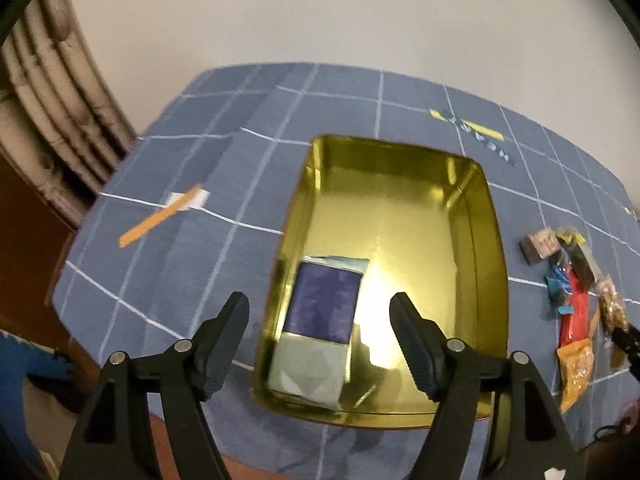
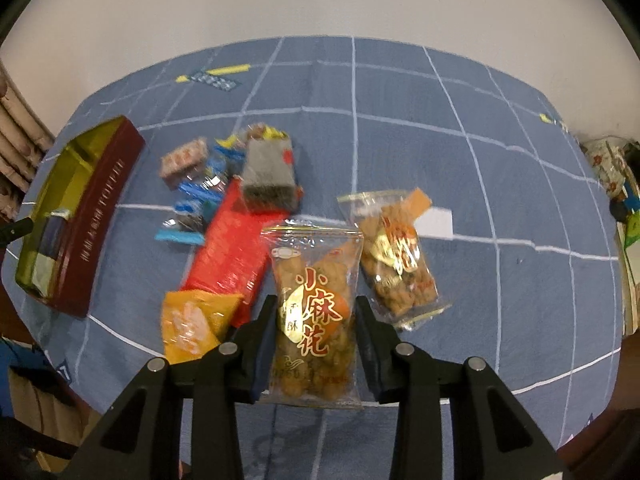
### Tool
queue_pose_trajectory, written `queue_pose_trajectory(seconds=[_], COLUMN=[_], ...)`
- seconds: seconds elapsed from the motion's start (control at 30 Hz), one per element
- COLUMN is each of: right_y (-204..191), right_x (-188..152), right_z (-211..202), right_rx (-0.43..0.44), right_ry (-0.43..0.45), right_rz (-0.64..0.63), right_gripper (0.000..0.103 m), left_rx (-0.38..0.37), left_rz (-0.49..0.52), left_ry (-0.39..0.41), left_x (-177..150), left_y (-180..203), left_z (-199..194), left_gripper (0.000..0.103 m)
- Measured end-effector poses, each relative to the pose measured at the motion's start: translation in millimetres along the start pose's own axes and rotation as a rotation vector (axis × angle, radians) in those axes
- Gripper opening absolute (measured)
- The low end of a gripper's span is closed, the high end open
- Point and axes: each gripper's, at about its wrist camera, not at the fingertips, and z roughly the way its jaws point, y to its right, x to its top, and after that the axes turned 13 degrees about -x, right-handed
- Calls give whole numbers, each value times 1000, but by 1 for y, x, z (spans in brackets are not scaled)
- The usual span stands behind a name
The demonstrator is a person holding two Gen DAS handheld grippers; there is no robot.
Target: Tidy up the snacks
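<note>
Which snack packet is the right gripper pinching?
The clear fried-dough-twist packet with big red characters, clamped in the right gripper. Its twin packet lies on the tablecloth, untouched.

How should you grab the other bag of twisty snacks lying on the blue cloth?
Probably from above, pinching across the narrow middle of the twist snack bag. It lies flat and slanted on the tablecloth, so turn the jaws to match; its long sides are free, and the crinkly sealed ends would slip.
</note>
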Motion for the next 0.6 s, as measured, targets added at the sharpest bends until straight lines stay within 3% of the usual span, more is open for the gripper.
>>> queue_pose_trajectory(seconds=[0.2,0.6], right_y=[-27,-138], right_x=[17,52], right_z=[-19,-52], right_rx=[40,215], right_ry=[44,89], right_rz=[-40,-161], right_gripper=[37,37], left_rx=[17,112], left_rz=[-55,-195], left_ry=[-5,27], left_x=[-9,-34], left_y=[-13,-61], left_z=[-8,-23], left_gripper=[73,73])
